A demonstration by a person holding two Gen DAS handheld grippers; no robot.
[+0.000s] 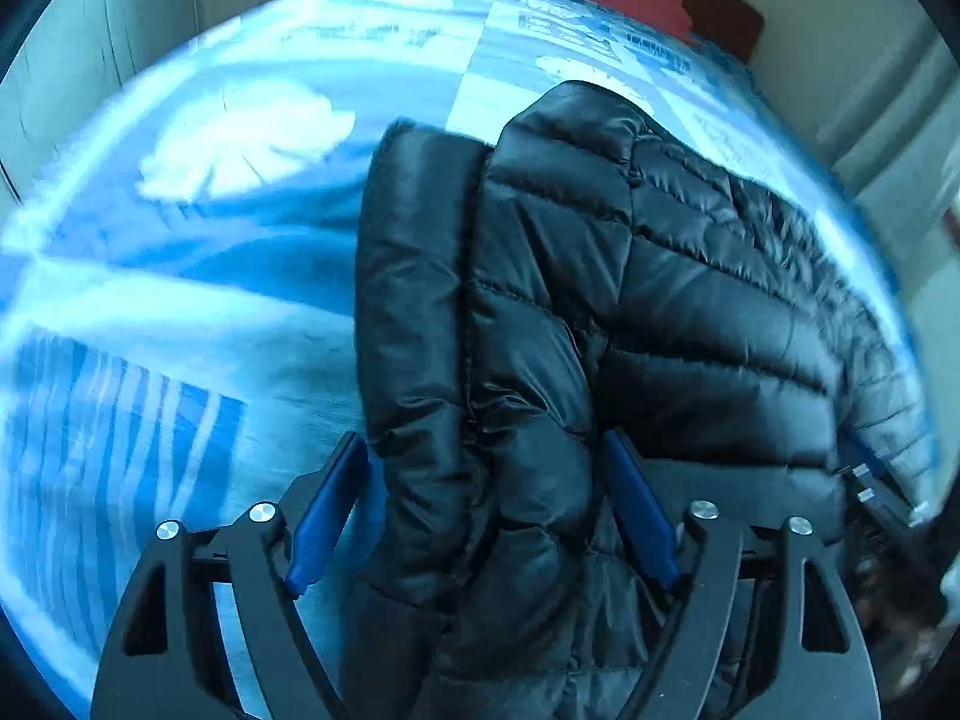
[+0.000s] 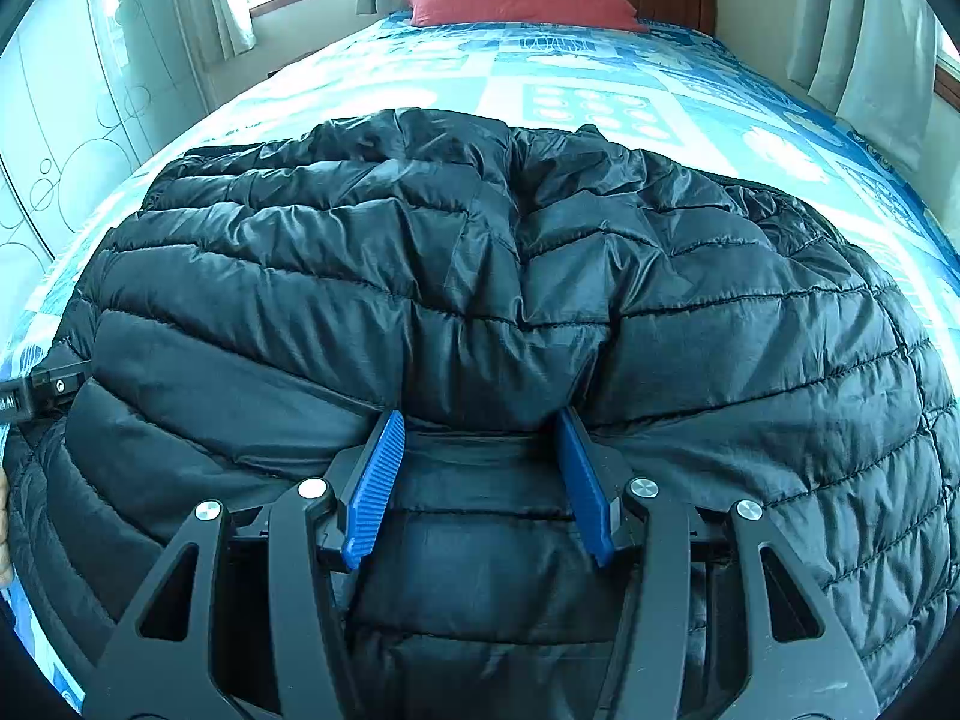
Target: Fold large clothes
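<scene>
Lying across the bed's blue-and-white patterned quilt (image 2: 600, 78), the black puffer jacket (image 2: 480, 276) runs its long axis side to side in the right wrist view, glossy and crinkled, its quilted channels puffed into soft ridges. Right gripper (image 2: 480, 450) pinches a bunched fold of that shell between ribbed blue pads (image 2: 372, 498). Left gripper (image 1: 480, 480) stands spread, straddling a thick rolled edge of jacket; whether its pads press, I cannot tell. Red pillow (image 2: 516, 0) sits by the headboard
</scene>
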